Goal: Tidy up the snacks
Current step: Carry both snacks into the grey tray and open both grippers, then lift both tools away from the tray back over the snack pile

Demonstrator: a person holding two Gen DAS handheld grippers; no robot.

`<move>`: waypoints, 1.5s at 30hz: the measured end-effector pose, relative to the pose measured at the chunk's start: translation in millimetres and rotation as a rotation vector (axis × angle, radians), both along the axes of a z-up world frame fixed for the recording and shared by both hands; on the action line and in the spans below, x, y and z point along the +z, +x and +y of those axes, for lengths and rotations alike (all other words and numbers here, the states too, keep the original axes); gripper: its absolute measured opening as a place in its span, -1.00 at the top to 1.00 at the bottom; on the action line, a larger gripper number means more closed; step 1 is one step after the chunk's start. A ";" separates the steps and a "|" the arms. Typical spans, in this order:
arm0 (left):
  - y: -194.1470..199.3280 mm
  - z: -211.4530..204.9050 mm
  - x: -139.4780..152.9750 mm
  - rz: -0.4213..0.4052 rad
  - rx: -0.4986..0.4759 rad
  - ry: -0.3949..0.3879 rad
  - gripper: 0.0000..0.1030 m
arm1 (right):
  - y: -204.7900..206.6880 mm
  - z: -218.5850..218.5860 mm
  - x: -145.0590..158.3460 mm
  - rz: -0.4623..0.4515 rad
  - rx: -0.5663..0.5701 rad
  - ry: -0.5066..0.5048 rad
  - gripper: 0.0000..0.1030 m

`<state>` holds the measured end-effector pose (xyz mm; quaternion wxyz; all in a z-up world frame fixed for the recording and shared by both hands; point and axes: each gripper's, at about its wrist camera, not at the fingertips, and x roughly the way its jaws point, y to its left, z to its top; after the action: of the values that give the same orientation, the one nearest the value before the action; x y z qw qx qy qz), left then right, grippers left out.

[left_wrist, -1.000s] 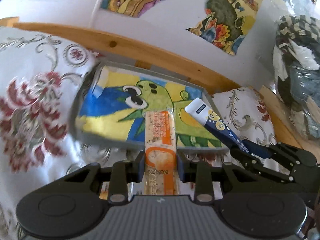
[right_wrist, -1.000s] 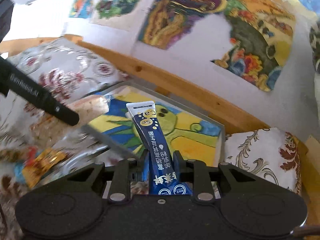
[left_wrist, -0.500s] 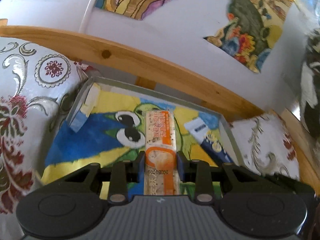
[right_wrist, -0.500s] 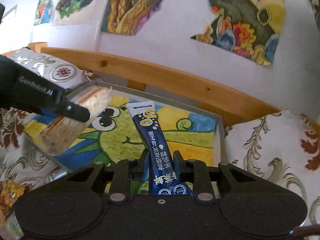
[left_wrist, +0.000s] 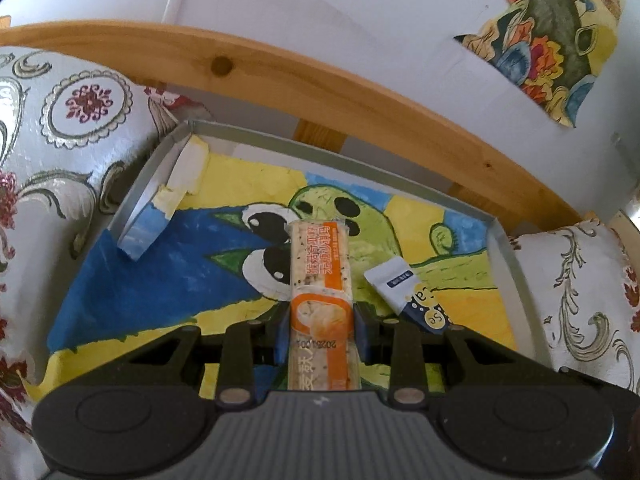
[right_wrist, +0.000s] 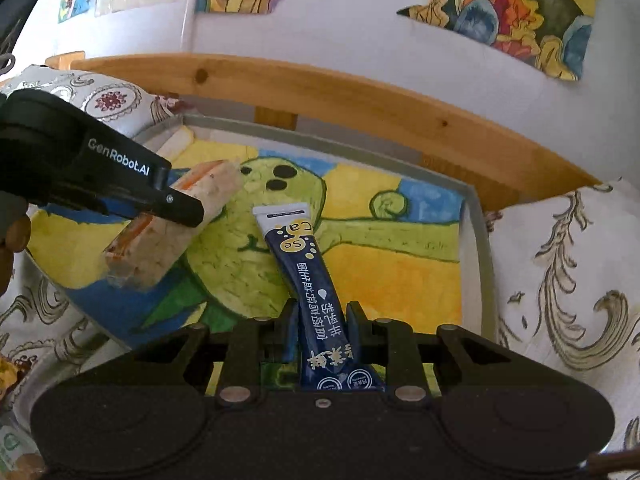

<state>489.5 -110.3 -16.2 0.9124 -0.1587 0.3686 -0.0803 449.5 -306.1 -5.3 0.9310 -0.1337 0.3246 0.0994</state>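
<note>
My left gripper (left_wrist: 321,320) is shut on an orange-and-white snack bar (left_wrist: 320,276) and holds it above the painted bottom of a grey tray (left_wrist: 140,196). The right gripper (right_wrist: 322,316) is shut on a dark blue sachet (right_wrist: 308,268) with a white tip, also over the tray (right_wrist: 476,240). From the right wrist view the left gripper (right_wrist: 176,208) enters from the left with the snack bar (right_wrist: 172,232) tilted in its jaws. In the left wrist view the sachet tip (left_wrist: 404,288) shows just right of the bar.
The tray rests on a patterned white cloth (left_wrist: 60,140) against a wooden rail (left_wrist: 320,92) and a white wall with colourful paintings (right_wrist: 500,8). More wrapped snacks (right_wrist: 12,452) lie at the lower left in the right wrist view. A hand (right_wrist: 12,240) shows at the left edge.
Both grippers have moved forward over the tray with their snacks still held. The tray looks larger and nearer now, and the bar and the sachet hang closer to its painted bottom.
</note>
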 end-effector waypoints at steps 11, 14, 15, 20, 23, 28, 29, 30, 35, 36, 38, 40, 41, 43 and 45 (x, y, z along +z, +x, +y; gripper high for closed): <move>-0.1 -7.1 -2.4 0.020 -0.004 0.030 0.15 | -0.7 -0.5 1.7 0.004 -0.019 0.018 0.09; -4.5 -5.7 -0.8 0.017 -0.005 0.024 -0.23 | -5.5 -3.7 6.9 -0.017 -0.029 0.056 -0.13; -6.7 -5.2 0.4 0.001 -0.005 0.024 -0.36 | -7.8 -4.6 8.8 -0.027 -0.033 0.064 -0.21; -26.9 -1.8 12.7 -0.057 -0.020 0.030 -0.65 | -29.5 -8.7 22.7 -0.097 -0.066 0.137 -0.56; -44.5 0.5 22.7 -0.109 -0.029 0.041 -0.80 | -47.9 -12.1 31.4 -0.135 -0.092 0.179 -0.71; -79.7 6.2 38.7 -0.205 -0.018 0.069 -0.97 | -87.8 -11.6 49.2 -0.221 -0.114 0.209 -0.97; -88.4 7.6 41.6 -0.225 -0.019 0.076 -0.99 | -95.5 -10.9 52.7 -0.234 -0.117 0.216 -0.98; -97.2 10.0 44.5 -0.245 -0.020 0.081 -0.99 | -103.2 -10.0 55.9 -0.243 -0.120 0.222 -0.98; -133.6 23.3 53.9 -0.296 -0.011 0.103 -0.99 | -137.4 -3.7 68.4 -0.258 -0.122 0.253 -0.99; -140.6 26.6 55.3 -0.302 -0.010 0.108 -0.99 | -144.5 -1.9 70.8 -0.266 -0.122 0.255 -0.99; -157.0 33.8 57.8 -0.319 -0.004 0.122 -0.99 | -158.4 1.3 74.5 -0.282 -0.121 0.265 -0.99; -170.0 40.5 58.9 -0.328 -0.001 0.138 -0.99 | -171.2 4.8 76.9 -0.286 -0.124 0.279 -0.99; -177.4 43.7 58.9 -0.328 0.006 0.147 -0.99 | -178.5 6.4 77.8 -0.289 -0.126 0.290 -0.99; -191.5 51.0 57.7 -0.328 0.020 0.154 -0.99 | -193.6 10.2 78.8 -0.292 -0.125 0.309 -0.99; -206.1 59.1 55.4 -0.330 0.034 0.156 -0.99 | -207.1 16.3 78.2 -0.292 -0.114 0.306 -0.99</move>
<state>283.4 -51.2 39.2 0.9713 -0.0784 0.2163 -0.0609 242.4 -289.8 72.9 0.9817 0.0146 0.1746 0.0742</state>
